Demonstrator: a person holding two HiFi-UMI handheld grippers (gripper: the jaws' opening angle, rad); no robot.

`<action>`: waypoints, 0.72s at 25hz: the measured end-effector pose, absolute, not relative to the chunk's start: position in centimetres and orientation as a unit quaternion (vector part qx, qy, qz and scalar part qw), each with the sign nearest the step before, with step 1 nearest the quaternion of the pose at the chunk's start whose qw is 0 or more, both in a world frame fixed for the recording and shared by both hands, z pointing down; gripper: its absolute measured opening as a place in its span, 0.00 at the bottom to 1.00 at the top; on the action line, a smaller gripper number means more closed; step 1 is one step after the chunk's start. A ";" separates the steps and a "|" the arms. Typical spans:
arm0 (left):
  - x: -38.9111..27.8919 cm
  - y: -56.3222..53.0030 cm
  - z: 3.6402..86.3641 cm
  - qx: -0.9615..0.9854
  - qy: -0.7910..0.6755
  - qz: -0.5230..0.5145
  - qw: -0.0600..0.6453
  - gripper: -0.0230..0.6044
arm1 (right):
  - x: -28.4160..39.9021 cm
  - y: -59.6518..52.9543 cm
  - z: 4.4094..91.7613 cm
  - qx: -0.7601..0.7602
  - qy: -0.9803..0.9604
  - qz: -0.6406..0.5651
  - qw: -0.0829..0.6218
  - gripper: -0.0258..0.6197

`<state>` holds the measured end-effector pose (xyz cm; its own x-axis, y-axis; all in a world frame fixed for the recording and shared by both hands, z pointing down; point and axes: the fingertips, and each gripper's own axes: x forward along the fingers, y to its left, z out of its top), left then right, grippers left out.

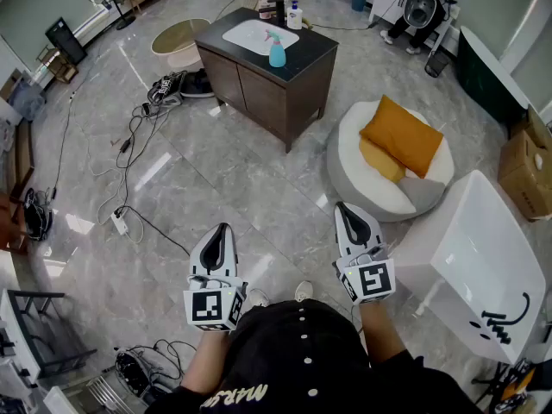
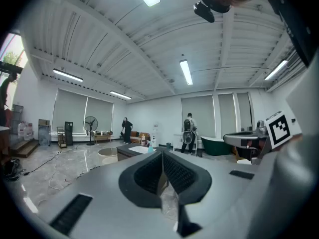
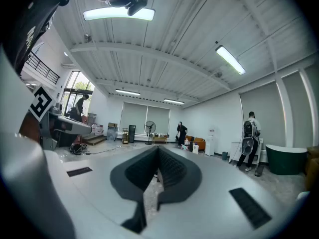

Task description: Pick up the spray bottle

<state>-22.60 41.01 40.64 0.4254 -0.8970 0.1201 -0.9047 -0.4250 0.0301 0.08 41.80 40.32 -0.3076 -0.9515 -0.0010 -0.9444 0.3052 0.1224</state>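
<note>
The spray bottle point(image 1: 277, 50) is teal with a white trigger head. It stands on a dark cabinet point(image 1: 285, 93), beside a white sink basin point(image 1: 253, 34), far ahead of me across the floor. In the left gripper view the spray bottle point(image 2: 150, 148) shows small, just over the jaw tips. My left gripper point(image 1: 225, 228) point(image 2: 162, 153) and right gripper point(image 1: 343, 207) point(image 3: 158, 149) are held side by side in front of my body. Both point toward the cabinet, well short of it. Each has its jaws together with nothing between them.
A round white pouf point(image 1: 349, 166) with orange cushions point(image 1: 401, 134) lies ahead on the right. A white tub-like unit point(image 1: 483, 266) stands close by my right gripper. Cables point(image 1: 129, 145) and a power strip point(image 1: 119, 222) trail over the floor at left. Two people point(image 2: 188, 133) stand far off.
</note>
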 end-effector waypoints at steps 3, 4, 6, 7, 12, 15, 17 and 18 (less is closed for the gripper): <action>-23.1 41.0 40.5 0.844 -0.533 0.042 0.046 0.06 | -0.4 41.7 40.3 0.590 -0.805 -0.048 0.037 0.03; -23.3 41.0 40.5 0.844 -0.532 0.042 0.046 0.06 | -0.6 41.7 40.3 0.590 -0.805 -0.047 0.038 0.03; -23.5 41.1 40.5 0.844 -0.533 0.042 0.046 0.06 | -0.8 41.8 40.2 0.590 -0.805 -0.047 0.038 0.03; -23.6 41.2 40.5 0.844 -0.533 0.042 0.045 0.06 | -0.9 41.9 40.2 0.589 -0.806 -0.048 0.037 0.03; -23.7 41.0 40.5 0.843 -0.534 0.041 0.046 0.06 | -1.2 41.8 40.0 0.587 -0.808 -0.051 0.034 0.03; -23.1 41.0 40.8 0.842 -0.536 0.042 0.050 0.06 | -0.5 41.9 40.0 0.585 -0.809 -0.043 0.023 0.03; -22.3 41.0 41.2 0.839 -0.539 0.043 0.055 0.06 | 0.4 42.2 40.3 0.584 -0.811 -0.035 0.016 0.03; -21.9 40.9 41.4 0.838 -0.540 0.043 0.058 0.06 | 0.9 42.3 40.6 0.584 -0.811 -0.031 0.014 0.03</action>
